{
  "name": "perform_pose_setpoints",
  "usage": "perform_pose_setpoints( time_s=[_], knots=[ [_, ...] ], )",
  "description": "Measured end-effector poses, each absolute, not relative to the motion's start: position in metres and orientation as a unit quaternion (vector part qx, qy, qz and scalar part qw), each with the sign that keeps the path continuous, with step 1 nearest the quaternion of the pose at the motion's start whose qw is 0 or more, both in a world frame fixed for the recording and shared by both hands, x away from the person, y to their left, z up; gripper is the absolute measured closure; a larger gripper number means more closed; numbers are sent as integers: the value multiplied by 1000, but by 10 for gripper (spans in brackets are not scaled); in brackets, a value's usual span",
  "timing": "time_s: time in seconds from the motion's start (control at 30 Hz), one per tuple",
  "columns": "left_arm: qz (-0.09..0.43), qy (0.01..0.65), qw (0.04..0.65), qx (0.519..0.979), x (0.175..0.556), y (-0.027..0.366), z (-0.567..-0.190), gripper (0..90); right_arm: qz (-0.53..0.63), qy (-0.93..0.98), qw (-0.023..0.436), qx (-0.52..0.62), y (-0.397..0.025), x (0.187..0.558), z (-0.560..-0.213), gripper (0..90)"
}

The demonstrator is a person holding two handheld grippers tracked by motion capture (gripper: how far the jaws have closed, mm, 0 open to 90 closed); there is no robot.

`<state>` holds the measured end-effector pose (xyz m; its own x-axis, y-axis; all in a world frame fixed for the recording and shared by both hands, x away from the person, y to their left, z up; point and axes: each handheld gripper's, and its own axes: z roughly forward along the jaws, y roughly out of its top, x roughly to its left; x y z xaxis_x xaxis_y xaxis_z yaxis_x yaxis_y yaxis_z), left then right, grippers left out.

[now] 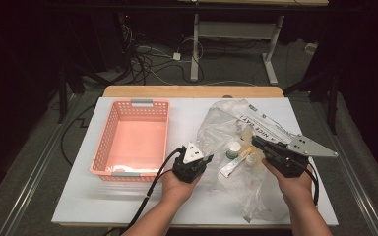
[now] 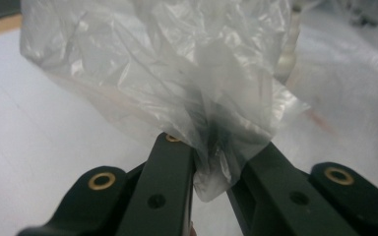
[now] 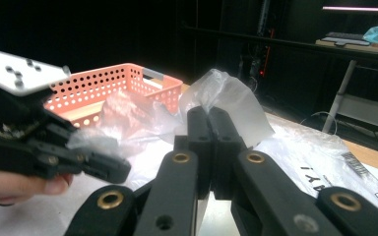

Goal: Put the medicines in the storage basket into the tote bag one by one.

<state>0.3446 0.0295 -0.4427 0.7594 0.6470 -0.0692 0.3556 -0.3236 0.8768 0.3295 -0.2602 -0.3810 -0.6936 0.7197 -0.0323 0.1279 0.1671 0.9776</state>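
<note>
The clear plastic bag [image 1: 231, 132] lies crumpled toward the desk's [image 1: 128, 196] right edge. The left gripper [image 1: 207, 158] has its fingers pinching the bag's left edge; the right gripper [image 1: 254, 141] has fingers pressed together on the film beside the orange basket [image 1: 109, 132]

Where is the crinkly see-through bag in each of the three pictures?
High view: the plastic bag lies right of centre on the table, between the two grippers.
Left gripper view: it fills the upper middle, pinched between the jaws.
Right gripper view: it bulges behind the shut jaws.
Shared landmark: the pink basket shows in the high and right gripper views.
</note>
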Motion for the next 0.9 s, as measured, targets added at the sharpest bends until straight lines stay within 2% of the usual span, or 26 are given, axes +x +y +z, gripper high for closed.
perform_pose_setpoints(
  time_s=[0.27,0.47,0.57,0.6,0.77,0.9],
  knots=[
    [175,298,502,793,343,27,-407,884,587,706,266,292,-265,327,-374,900],
    [160,295,489,805,344,30,-412,872,586,705,270,295,-264,328,-372,900],
    [144,323,479,803,334,32,-427,601,584,707,268,293,-263,327,-373,900],
    [145,332,472,804,329,33,-433,543,583,709,269,292,-262,327,-374,900],
    [119,356,438,817,314,40,-466,427,581,713,265,289,-260,325,-376,900],
    [90,365,442,814,331,26,-472,293,579,717,264,283,-257,325,-376,900]
  ],
)
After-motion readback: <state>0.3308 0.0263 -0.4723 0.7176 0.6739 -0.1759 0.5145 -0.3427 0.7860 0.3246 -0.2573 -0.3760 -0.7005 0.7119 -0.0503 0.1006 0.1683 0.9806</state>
